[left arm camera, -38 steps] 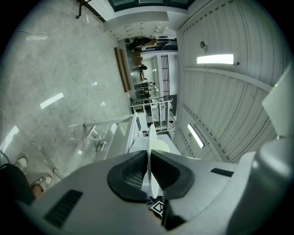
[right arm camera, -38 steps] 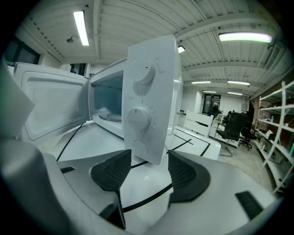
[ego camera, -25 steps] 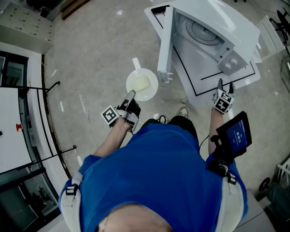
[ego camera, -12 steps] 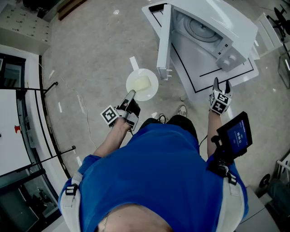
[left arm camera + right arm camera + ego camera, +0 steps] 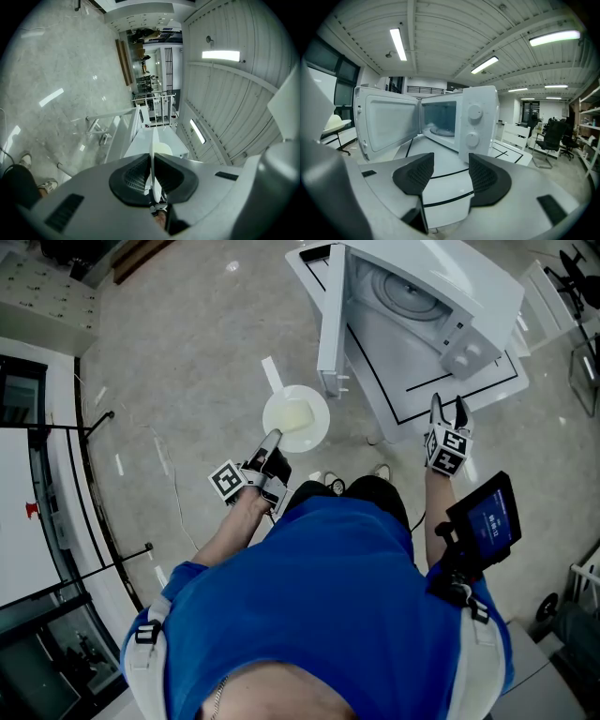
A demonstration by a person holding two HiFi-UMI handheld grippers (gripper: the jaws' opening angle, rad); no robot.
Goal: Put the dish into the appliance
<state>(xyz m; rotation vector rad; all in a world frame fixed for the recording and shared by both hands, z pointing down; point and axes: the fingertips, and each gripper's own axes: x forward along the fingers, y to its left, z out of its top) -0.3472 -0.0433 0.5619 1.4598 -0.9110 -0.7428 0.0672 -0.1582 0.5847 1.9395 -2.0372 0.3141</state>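
Note:
A white plate (image 5: 295, 416) with a pale piece of food on it hangs over the floor, left of the open microwave door (image 5: 330, 320). My left gripper (image 5: 271, 439) is shut on the plate's near rim. In the left gripper view the rim (image 5: 153, 145) shows edge-on, pinched between the pads of that gripper (image 5: 152, 176). The white microwave (image 5: 422, 287) stands on a white table (image 5: 450, 390) marked with black lines. My right gripper (image 5: 447, 409) is open and holds nothing at the table's near edge. In its own view that gripper (image 5: 446, 176) faces the microwave's cavity (image 5: 440, 123) and knobs.
A dark tablet (image 5: 487, 519) is strapped at the person's right side. A white strip (image 5: 272, 371) lies on the stone floor beyond the plate. Black-framed glass panels run along the left. Office chairs (image 5: 555, 136) and a white bench stand right of the microwave table.
My right gripper has risen and moved a little toward the microwave table. The left gripper has edged toward the door with the plate still pinched in it.

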